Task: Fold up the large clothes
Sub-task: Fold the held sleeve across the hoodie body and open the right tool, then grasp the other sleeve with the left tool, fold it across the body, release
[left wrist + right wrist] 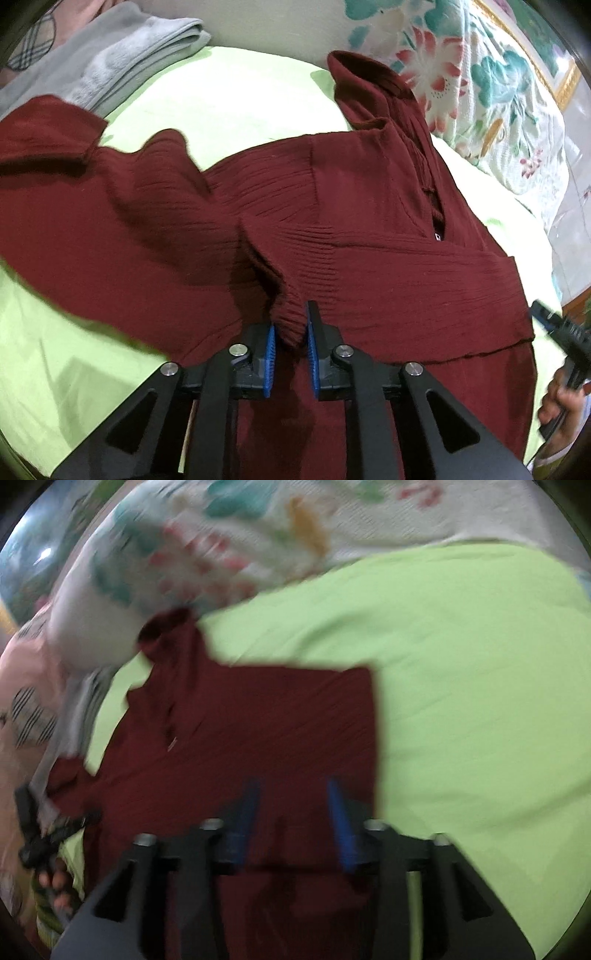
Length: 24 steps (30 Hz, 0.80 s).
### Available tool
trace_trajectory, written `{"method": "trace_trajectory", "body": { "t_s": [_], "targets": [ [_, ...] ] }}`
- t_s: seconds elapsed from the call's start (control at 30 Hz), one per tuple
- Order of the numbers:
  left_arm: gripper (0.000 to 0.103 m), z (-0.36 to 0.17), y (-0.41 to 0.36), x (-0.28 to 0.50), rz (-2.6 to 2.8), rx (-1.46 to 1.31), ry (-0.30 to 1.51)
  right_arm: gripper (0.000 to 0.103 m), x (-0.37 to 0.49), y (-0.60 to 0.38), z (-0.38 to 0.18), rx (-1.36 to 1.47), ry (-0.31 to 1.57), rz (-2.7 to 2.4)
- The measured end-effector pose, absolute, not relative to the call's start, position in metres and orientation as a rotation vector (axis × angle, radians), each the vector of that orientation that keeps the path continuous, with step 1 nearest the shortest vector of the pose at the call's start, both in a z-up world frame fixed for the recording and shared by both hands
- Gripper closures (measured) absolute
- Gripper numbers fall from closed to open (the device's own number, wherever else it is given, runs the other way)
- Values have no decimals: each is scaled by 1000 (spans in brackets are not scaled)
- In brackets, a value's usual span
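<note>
Maroon sweater [369, 236]: ribbed knit, spread across the bed with one side folded over the body; collar toward the flowered quilt.
Sleeve cuff [286, 314]: lifted off the body, bunched between blue pads.
Left gripper [290, 338]: fingers [270, 350] clamped on the cuff, above the middle of the sweater.
Right gripper [291, 805]: fingers [338, 812] spread apart, nothing between them, hovering over the sweater's lower part near its straight folded edge; view blurred.
Bed sheet [229, 107]: light green, under the sweater and bare to the right in the right wrist view.
Flowered quilt [480, 92]: white with red and teal flowers, heaped beside the collar.
Grey towel [122, 55]: folded, at the far edge of the bed, near the spread sleeve.
</note>
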State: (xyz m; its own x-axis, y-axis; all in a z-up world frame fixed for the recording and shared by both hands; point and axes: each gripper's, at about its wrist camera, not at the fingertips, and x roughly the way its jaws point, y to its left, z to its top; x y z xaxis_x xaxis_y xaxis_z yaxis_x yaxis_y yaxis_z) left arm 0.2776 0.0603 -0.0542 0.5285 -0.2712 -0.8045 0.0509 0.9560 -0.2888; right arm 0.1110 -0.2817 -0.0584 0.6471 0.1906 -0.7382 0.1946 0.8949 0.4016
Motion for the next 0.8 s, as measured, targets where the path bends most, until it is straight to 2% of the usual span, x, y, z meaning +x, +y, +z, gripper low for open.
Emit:
{"method": "trace_trajectory", "body": {
  "t_s": [0.07,0.13,0.3,0.37,0.6,0.8],
  "targets": [
    [87,-49,70,271,-181,-251,989,51,114,-276,-76,466,949,-35],
    [86,-39,88,262,-159,-259,967,52,107,-277,-75,509,925,-52],
    [66,-8,147,260,-60,-282,891,51,91,-252,-47,517,857,40],
    [57,-3,178,273,-50,-376,884,51,88,-235,-40,507,852,76],
    [56,-34,245,323,-18,-676,926,51,94,-194,-41,493,884,158],
    [56,-47,267,350,11,-798,861,51,100,-189,-51,486,926,149]
  ]
}}
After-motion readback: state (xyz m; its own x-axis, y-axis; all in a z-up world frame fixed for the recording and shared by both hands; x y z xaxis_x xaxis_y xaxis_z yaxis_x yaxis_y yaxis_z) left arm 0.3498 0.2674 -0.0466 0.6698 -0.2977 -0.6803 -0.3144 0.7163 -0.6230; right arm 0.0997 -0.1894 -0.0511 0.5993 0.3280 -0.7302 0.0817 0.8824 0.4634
